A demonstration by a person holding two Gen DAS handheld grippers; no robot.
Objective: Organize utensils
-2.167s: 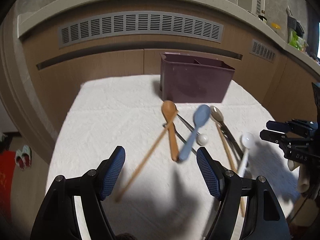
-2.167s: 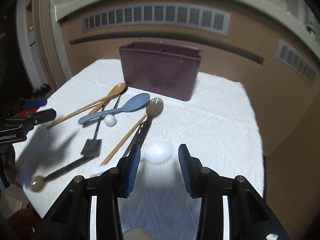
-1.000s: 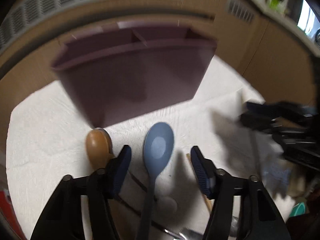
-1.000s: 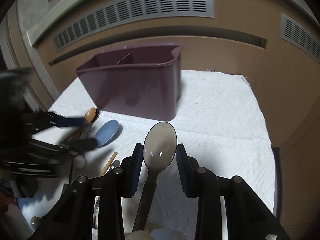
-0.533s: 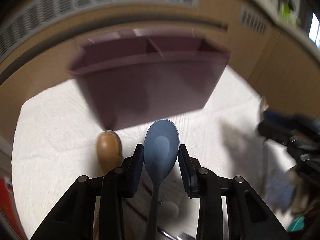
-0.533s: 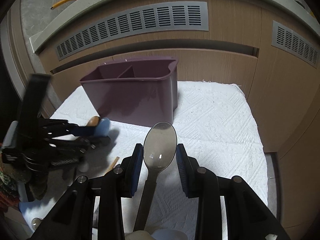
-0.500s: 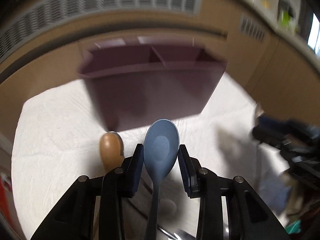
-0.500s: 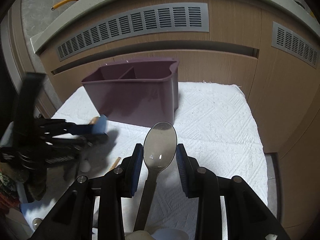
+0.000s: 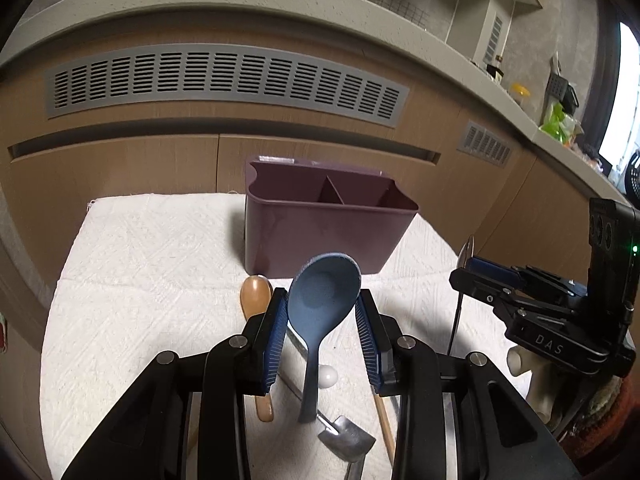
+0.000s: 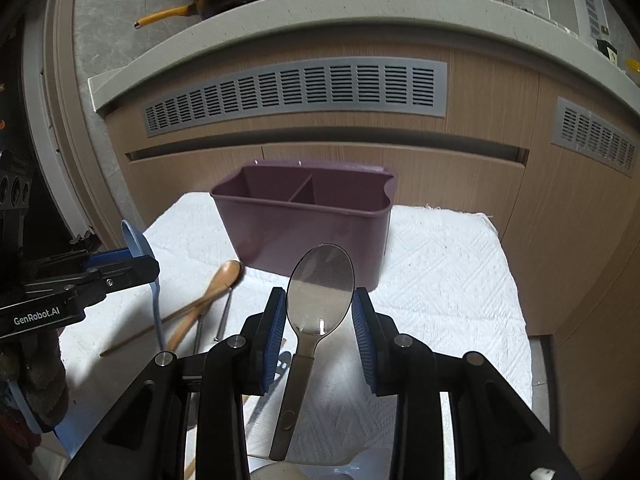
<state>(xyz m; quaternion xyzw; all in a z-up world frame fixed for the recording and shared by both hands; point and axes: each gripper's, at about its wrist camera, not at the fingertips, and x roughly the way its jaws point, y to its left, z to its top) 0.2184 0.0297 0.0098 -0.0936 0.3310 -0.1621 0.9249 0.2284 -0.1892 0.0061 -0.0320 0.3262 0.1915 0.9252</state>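
My left gripper is shut on the bowl of a blue spoon, held above the white cloth, handle hanging down. My right gripper is shut on the bowl of a metal spoon, lifted the same way. The purple two-compartment caddy stands ahead on the cloth, also in the right wrist view. A wooden spoon, a small white spoon and a metal spatula lie on the cloth below.
The white textured cloth covers a small table in front of wooden cabinets with grey vents. A wooden spoon and chopstick lie left of the right gripper. The other gripper shows at each view's side.
Both grippers have risen and pulled back from the caddy, each carrying its spoon off the cloth. The caddy now looks smaller and farther away.
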